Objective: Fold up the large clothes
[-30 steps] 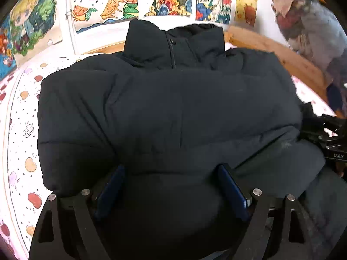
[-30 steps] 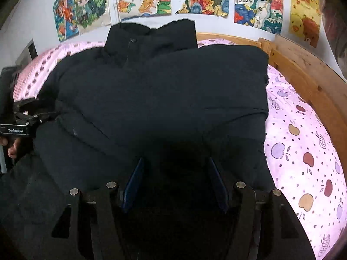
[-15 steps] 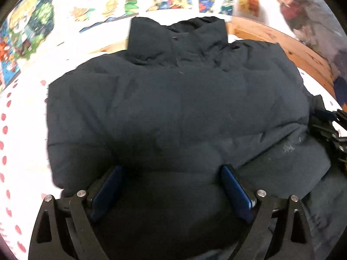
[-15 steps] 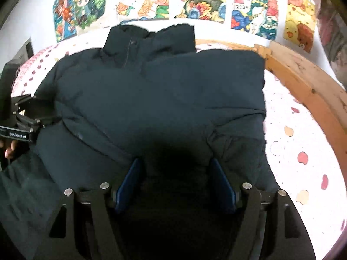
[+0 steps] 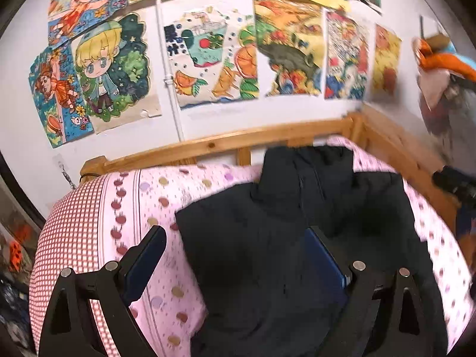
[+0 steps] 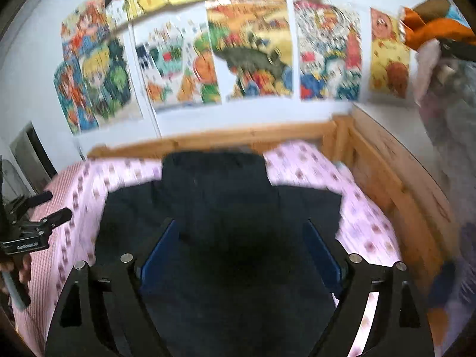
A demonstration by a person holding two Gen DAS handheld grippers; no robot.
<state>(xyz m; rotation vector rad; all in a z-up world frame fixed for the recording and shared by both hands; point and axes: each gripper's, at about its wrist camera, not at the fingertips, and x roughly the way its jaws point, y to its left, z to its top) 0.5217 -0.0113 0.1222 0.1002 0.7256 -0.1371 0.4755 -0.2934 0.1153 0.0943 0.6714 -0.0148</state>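
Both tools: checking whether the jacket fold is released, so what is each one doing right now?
Left tool: open, holding nothing, above the black jacket.
Right tool: jaws opening, nothing gripped, jacket below it.

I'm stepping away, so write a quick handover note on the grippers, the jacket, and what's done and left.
Left gripper: open, holding nothing, above the bed.
Right gripper: jaws opening, nothing pinched, above the jacket.
Jacket: lies on the bed, collar toward the wooden headboard, sides look folded in.
Done: it sits as a compact bundle.
Left: check the fold, tidy any loose fabric near you.
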